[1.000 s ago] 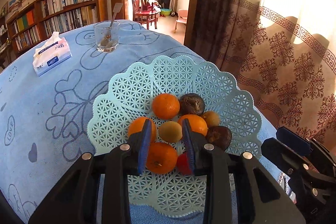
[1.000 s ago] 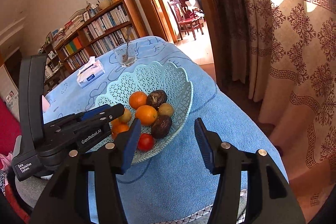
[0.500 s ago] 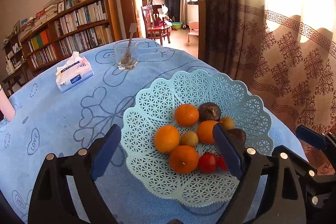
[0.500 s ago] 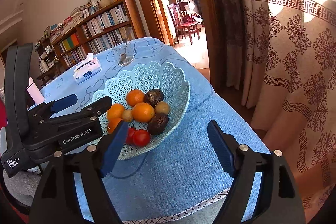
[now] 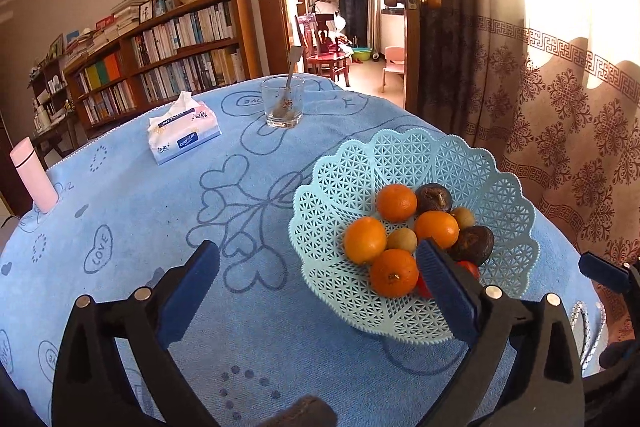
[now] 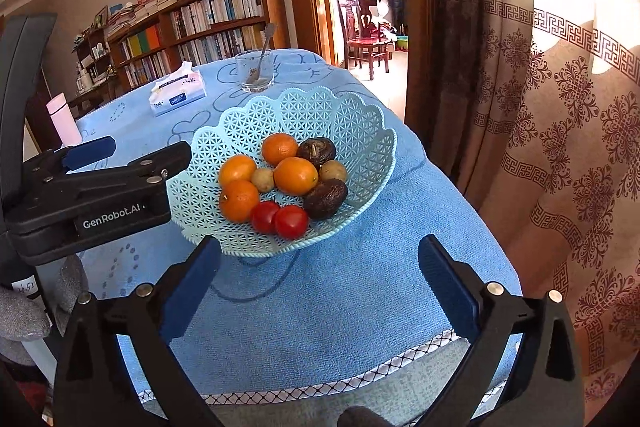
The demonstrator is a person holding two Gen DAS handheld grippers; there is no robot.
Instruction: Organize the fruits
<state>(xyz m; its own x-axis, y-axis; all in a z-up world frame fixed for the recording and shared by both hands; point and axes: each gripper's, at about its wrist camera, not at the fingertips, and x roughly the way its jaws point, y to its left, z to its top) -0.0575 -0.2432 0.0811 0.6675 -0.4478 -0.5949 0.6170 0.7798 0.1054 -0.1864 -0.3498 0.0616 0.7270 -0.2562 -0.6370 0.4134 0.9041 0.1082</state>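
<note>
Left fingers: the left gripper point(image 5: 320, 291) is spread wide, holding nothing, above the blue towel-covered surface point(image 5: 160, 227).
Right fingers: the right gripper point(image 6: 320, 283) is equally wide and empty.
Fruit: oranges, red tomatoes point(image 6: 291, 221) and dark fruits sit inside the pale-blue lattice plastic basket point(image 6: 340, 115), at 12 o'clock from the right fingers.
Technique: likely finished; if adjusting, approach from above and close gently on one fruit.

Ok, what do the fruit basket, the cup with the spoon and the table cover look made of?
Fruit basket: likely moulded plastic, matte pale turquoise, with an open lattice wall and scalloped rim. Cup: clear glass, since the cloth shows through it; the spoon looks like dull grey metal. Table cover: looks like soft terry cloth, blue with a fuzzy nap and a woven edge band.
</note>
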